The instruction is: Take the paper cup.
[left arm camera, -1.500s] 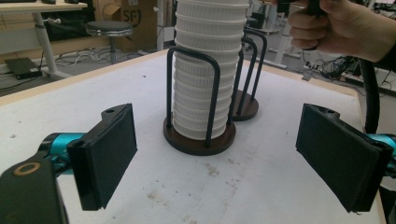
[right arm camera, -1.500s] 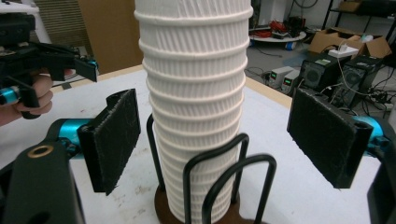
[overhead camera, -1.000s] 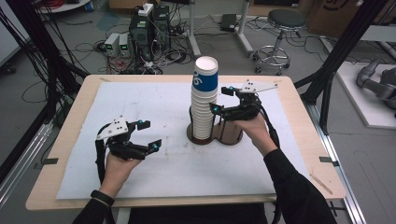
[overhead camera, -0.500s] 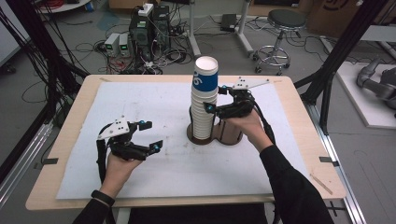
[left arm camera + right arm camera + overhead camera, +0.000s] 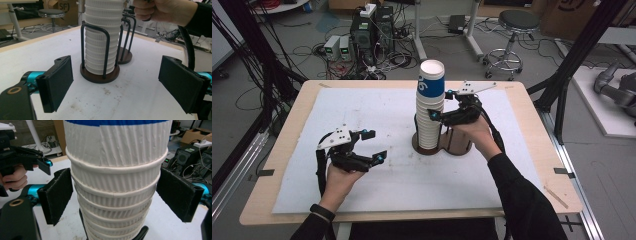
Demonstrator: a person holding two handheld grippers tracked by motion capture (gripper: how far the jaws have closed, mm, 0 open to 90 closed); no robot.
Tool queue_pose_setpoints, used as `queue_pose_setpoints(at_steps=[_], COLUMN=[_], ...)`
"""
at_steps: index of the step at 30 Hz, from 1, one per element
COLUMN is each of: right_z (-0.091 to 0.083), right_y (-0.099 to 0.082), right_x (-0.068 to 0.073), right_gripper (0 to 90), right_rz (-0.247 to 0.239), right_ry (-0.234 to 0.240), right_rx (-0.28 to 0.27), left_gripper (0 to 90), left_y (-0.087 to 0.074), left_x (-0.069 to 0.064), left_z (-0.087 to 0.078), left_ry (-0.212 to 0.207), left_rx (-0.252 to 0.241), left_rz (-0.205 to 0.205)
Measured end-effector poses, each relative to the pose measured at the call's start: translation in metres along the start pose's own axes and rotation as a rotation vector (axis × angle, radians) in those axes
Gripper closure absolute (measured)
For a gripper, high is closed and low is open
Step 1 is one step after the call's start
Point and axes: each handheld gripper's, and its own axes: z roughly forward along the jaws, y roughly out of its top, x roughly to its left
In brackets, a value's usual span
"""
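Left gripper [image 5: 371, 146] sits low over the mat [image 5: 387, 175], jaws wide apart and empty. Beyond it, the cup stack [image 5: 430, 107] stands upright in its holder [image 5: 422, 146] at mid-table. Right gripper [image 5: 113, 195] straddles the stack's upper cups, jaws spread, left pad just touching, right pad just clear.

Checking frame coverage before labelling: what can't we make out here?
- Cup stack: top and base cut off by the edges in the right gripper view.
- Second holder: partly hidden behind the stack in the left gripper view.
- Print on top cup: too small, high view.

Ribbed matt paper cups [image 5: 116, 185]
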Motion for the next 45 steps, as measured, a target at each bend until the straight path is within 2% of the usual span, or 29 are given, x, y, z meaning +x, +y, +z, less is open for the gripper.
queue_pose_setpoints(at_steps=[7,11,12,13,16,18,19,24,25,28,31,32,33,37,45], right_z=[0.0,0.0,0.0,0.0,0.0,-0.001,-0.001,-0.001,-0.001,0.0,0.0,0.0,0.0,-0.001,0.0], right_y=[0.0,-0.001,-0.001,-0.001,-0.001,-0.001,-0.001,-0.001,-0.001,-0.002,-0.002,-0.002,-0.002,-0.002,-0.002], right_x=[0.0,-0.001,-0.001,-0.001,-0.001,-0.001,-0.001,-0.001,-0.002,-0.002,-0.001,-0.001,-0.002,-0.001,-0.001], right_gripper=[14.8,14.8,14.9,14.8,14.8,14.9,14.9,14.9,14.9,14.9,14.9,14.9,14.9,14.9,14.9], right_rz=[-0.001,0.001,0.0,-0.001,-0.004,-0.007,-0.007,-0.008,-0.009,-0.008,-0.005,-0.008,-0.008,-0.007,-0.009], right_ry=[0.002,0.009,0.008,0.008,0.007,0.006,0.006,0.006,0.004,0.005,0.006,0.004,0.004,0.003,0.003], right_rx=[-0.002,-0.004,-0.004,-0.004,-0.003,-0.002,-0.002,-0.005,-0.011,-0.014,-0.014,-0.016,-0.016,-0.016,-0.015], left_gripper=[12.3,12.3,12.3,12.3,12.3,12.3,12.3,12.3,12.3,12.3,12.3,12.3,12.3,12.3,12.3], left_y=[0.007,0.025,0.025,0.033,0.04,0.05,0.05,0.07,0.078,0.087,0.1,0.109,0.109,0.126,0.164], left_x=[-0.002,-0.004,-0.004,-0.006,-0.007,-0.007,-0.007,-0.005,-0.003,-0.001,0.001,0.001,0.001,0.001,0.0], left_z=[0.001,0.002,0.002,0.005,0.009,0.015,0.015,0.028,0.032,0.037,0.045,0.049,0.049,0.06,0.085], left_ry=[0.001,-0.011,-0.011,-0.016,-0.022,-0.036,-0.036,-0.033,-0.033,-0.033,-0.029,-0.032,-0.032,-0.036,-0.034], left_rx=[-0.001,-0.029,-0.029,-0.036,-0.041,-0.05,-0.05,-0.05,-0.054,-0.056,-0.052,-0.058,-0.058,-0.067,-0.051], left_rz=[0.014,0.02,0.02,0.026,0.028,0.023,0.023,0.013,0.003,-0.001,0.008,0.014,0.014,0.023,0.067])
